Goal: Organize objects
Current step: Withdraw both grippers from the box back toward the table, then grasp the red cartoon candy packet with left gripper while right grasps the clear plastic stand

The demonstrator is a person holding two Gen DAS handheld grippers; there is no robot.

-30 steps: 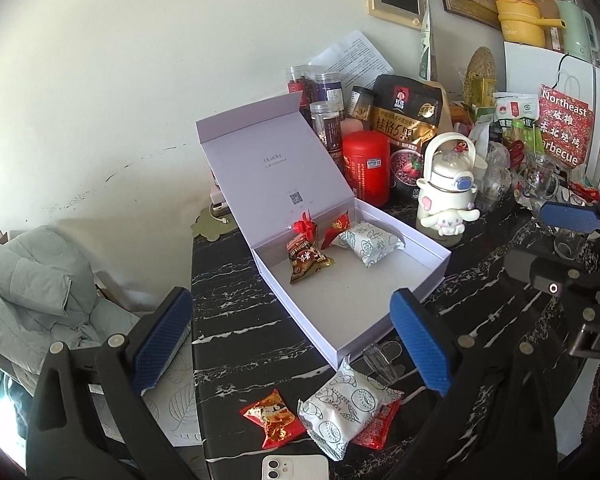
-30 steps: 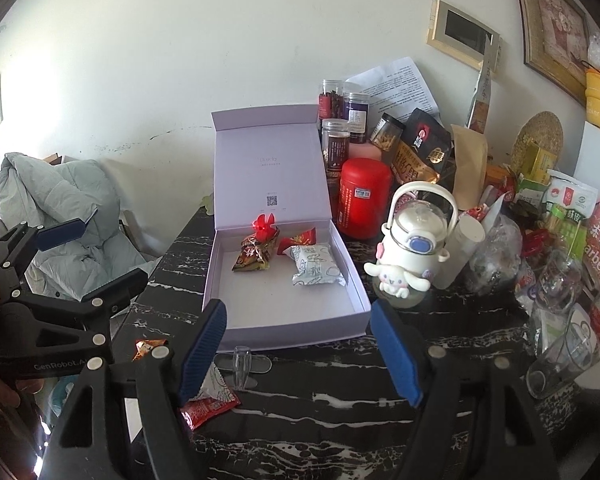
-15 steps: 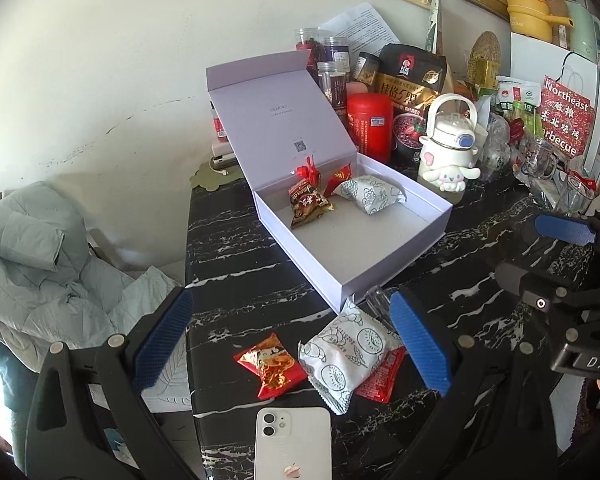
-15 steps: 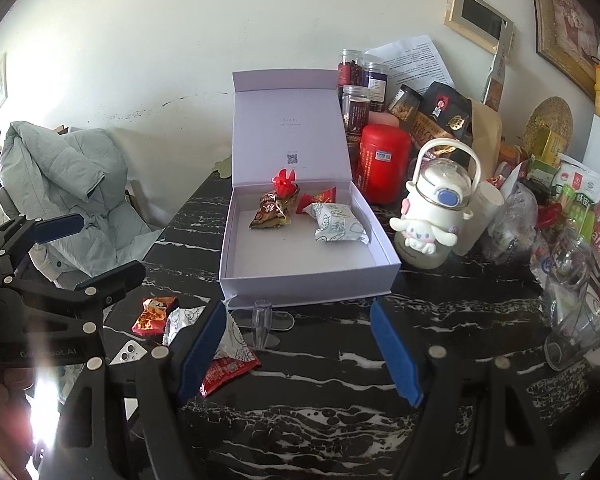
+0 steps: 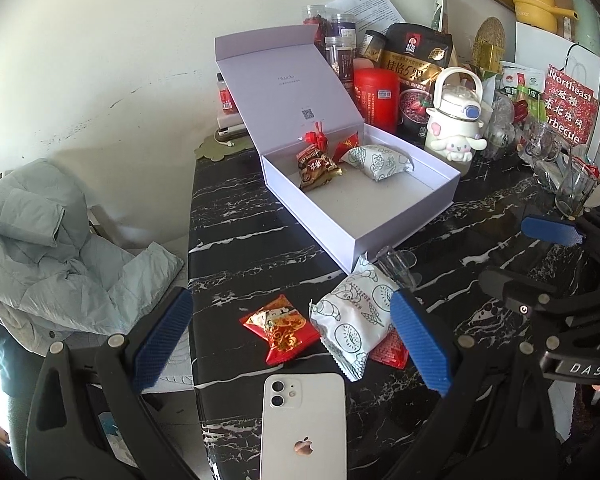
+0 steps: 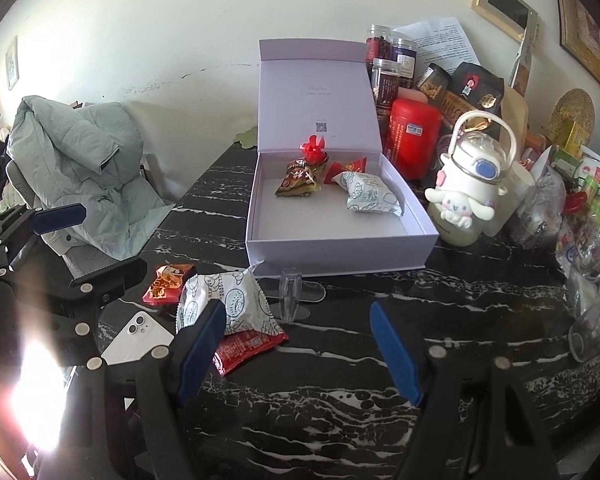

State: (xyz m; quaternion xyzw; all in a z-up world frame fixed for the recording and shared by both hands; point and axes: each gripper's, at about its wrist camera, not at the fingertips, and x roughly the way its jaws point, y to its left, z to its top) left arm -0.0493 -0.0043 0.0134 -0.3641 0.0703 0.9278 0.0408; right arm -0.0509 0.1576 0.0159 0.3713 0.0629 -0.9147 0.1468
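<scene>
At far left we see a grey-green padded jacket (image 5: 56,248) heaped beside the black marbled bench (image 5: 236,248). Our left gripper (image 5: 290,340) hovers over the near edge of the bench, its jaws set wide apart and holding nothing. Between the blue pads, on the bench, lie a red-and-gold snack packet (image 5: 280,328) and, just to its right, a white patterned pastry packet (image 5: 352,316), which overlaps a flat red sachet (image 5: 390,350). A white phone (image 5: 303,424) lies face down just nearer to us than these packets.

Behind them stands the open lavender gift box (image 5: 388,232), its lid leaning back against the wall side. At the back of its tray we see a brown snack packet (image 5: 316,168), a red windmill toy (image 5: 316,140), a small red sweet (image 5: 348,145) and a second white pastry packet (image 5: 380,162). A small clear plastic stand (image 6: 290,292) rests on the bench just in front of the box.

Right of the box we note a red canister (image 6: 412,140), a white cartoon-dog flask (image 6: 470,184) and a crowd of jars and bags. Our right gripper (image 6: 298,352) hovers over bare bench, jaws likewise apart and empty; its left pad overlaps the near pastry packet in view.
</scene>
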